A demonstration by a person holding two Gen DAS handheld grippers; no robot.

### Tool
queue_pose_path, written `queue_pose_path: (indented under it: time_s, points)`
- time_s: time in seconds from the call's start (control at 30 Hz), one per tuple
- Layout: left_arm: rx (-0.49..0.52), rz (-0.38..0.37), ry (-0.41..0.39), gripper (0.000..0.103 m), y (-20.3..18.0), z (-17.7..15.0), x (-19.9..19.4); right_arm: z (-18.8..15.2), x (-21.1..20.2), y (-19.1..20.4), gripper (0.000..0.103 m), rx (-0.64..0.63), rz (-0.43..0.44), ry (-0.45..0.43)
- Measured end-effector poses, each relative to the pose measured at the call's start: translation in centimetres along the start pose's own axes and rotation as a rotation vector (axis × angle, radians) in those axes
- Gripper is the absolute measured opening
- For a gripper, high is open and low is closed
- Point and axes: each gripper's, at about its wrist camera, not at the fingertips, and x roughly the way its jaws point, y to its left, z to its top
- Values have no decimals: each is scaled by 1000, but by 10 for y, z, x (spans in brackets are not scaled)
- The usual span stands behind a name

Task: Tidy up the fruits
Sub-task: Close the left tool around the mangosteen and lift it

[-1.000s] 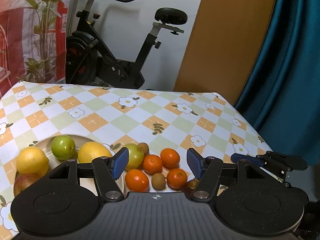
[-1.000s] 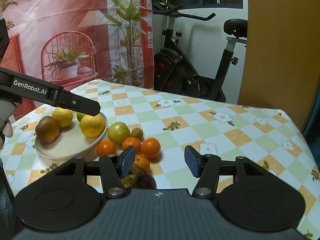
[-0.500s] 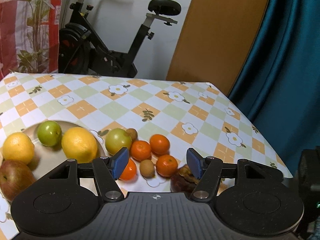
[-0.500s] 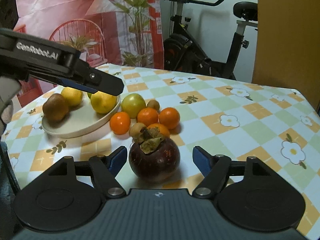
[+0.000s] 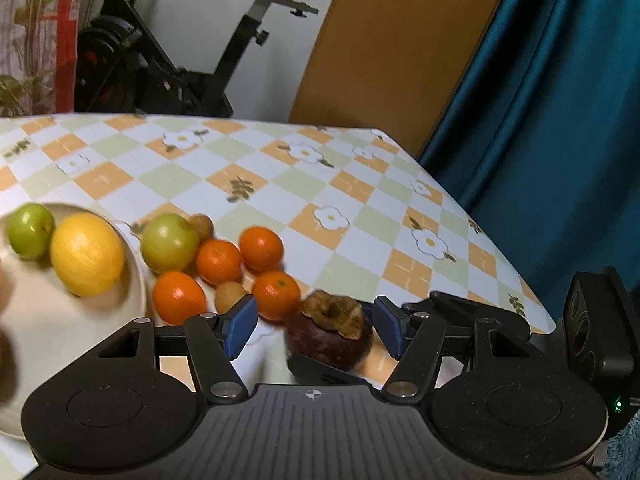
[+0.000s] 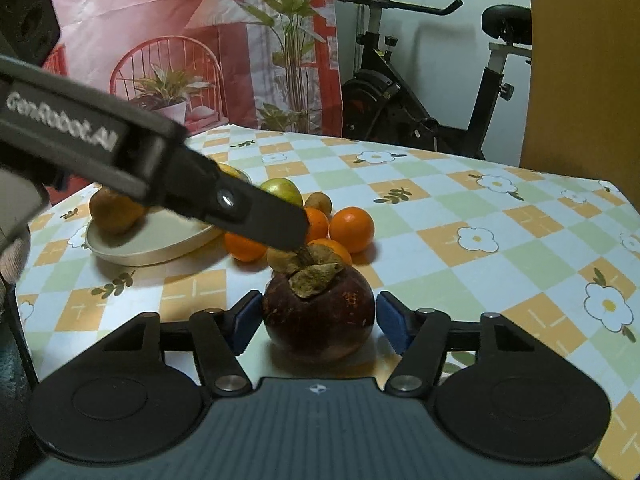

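A dark purple mangosteen [image 6: 320, 316] stands on the checked tablecloth between the blue pads of my right gripper [image 6: 318, 320]. Its jaws are closing; the pads sit right at the fruit's sides, with a thin gap on the right. In the left wrist view the mangosteen [image 5: 328, 336] shows low between the pads of my open left gripper [image 5: 312, 328], which holds nothing. One left finger [image 6: 240, 208] hovers above the fruit pile. Several tangerines [image 5: 260, 248], a green apple [image 5: 170, 242] and small brown fruits [image 5: 230, 294] lie beside a cream plate [image 6: 152, 254].
The plate [image 5: 136, 280] carries a lemon [image 5: 86, 254], a small green apple [image 5: 30, 230] and a reddish apple [image 6: 116, 212]. The table's right edge [image 5: 500, 248] drops off by a teal curtain. An exercise bike [image 6: 420, 92] stands behind the table.
My right gripper has sunk to the table and now brackets the mangosteen, its jaws widening and then narrowing. The left gripper dipped and swung right, bringing the mangosteen into its view.
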Motion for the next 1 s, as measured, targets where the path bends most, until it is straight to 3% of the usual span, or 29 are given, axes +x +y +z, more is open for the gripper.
queue_pose_path:
  time_s: [0.53,1.0]
  points:
    - [-69,-56,100,67,6,-8,36,-1,2,-4,64,32,31,19]
    - [-85,-91,107,64,8,-12,45,-1,3,-3,63,46,36,34]
